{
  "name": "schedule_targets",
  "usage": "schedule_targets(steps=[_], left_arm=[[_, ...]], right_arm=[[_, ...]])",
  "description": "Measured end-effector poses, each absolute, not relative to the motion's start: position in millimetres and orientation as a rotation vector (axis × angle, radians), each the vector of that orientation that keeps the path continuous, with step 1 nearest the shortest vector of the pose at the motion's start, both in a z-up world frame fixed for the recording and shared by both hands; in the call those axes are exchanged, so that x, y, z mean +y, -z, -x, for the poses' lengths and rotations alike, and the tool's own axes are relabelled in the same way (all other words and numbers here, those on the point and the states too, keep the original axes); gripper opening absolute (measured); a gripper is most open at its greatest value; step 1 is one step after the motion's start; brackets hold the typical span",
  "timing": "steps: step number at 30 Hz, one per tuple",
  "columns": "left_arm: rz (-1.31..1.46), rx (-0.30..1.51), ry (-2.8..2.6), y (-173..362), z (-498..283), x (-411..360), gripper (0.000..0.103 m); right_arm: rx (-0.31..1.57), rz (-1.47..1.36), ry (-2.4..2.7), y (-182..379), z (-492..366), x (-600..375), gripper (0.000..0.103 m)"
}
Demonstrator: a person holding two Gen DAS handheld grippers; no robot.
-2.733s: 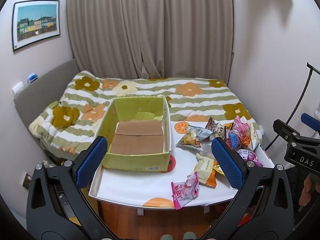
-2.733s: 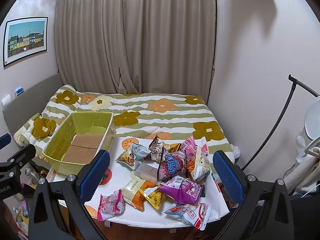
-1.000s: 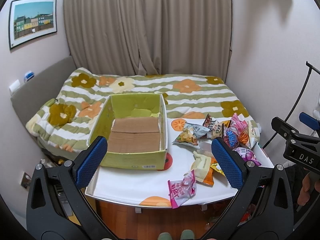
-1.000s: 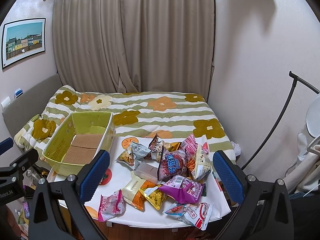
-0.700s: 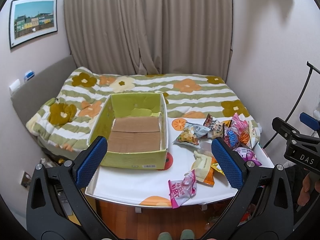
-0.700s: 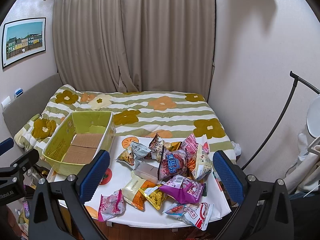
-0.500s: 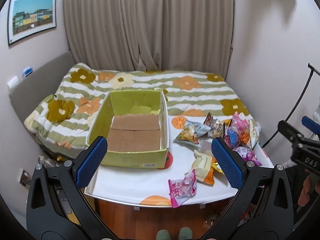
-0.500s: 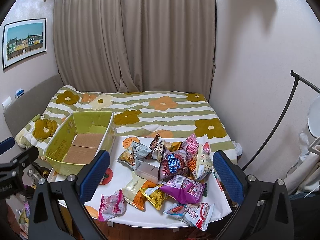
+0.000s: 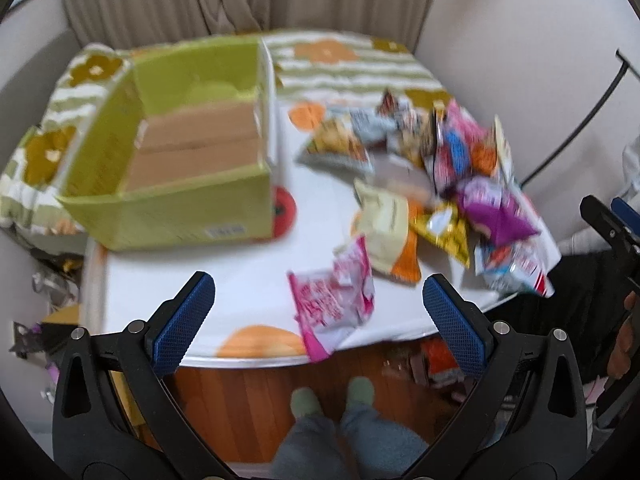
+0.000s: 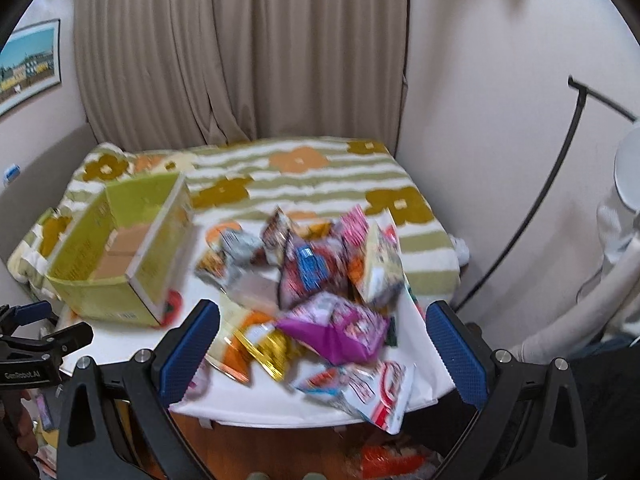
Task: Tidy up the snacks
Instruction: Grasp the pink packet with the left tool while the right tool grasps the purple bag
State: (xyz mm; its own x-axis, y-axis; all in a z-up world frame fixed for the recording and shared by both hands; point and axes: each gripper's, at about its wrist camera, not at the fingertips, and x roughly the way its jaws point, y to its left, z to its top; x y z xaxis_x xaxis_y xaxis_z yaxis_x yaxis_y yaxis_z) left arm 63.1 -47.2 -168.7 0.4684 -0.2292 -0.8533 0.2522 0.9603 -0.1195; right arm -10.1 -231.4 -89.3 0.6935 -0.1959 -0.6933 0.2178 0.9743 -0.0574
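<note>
bed [image 10: 320,184] in striped floral cover sits behind one white table [image 9: 200,292], where one green cardboard box [image 9: 180,168] stands at the left, nothing inside, and a blurred heap of roughly ten snack packets [image 10: 320,280] spreads to its right. left gripper [image 9: 318,304] hangs spread wide over the near edge, a pink packet [image 9: 332,300] lying between its blue pads, untouched. right gripper [image 10: 322,338] gapes too, above a purple packet [image 10: 340,328]; packet print is too blurred to read.
</note>
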Motion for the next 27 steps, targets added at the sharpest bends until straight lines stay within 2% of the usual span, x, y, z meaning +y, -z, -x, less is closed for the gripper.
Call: schedule_targets(steps=[8,18,27], left_arm=[[-0.075,1.149,0.245,243,-79,-87,0.103],[-0.117,1.207,0.127,299,-97,-108,0.102],[-0.117,1.214,0.107,317,-111,-104,0.083]], right_arm=[[0.860,0.005,0.168,143,-13,-269,0.103],[0.942,0.122,0.020,191,-51,-281,0.103],[0.981,0.247,-0.102,216,-68,-273,0.103]])
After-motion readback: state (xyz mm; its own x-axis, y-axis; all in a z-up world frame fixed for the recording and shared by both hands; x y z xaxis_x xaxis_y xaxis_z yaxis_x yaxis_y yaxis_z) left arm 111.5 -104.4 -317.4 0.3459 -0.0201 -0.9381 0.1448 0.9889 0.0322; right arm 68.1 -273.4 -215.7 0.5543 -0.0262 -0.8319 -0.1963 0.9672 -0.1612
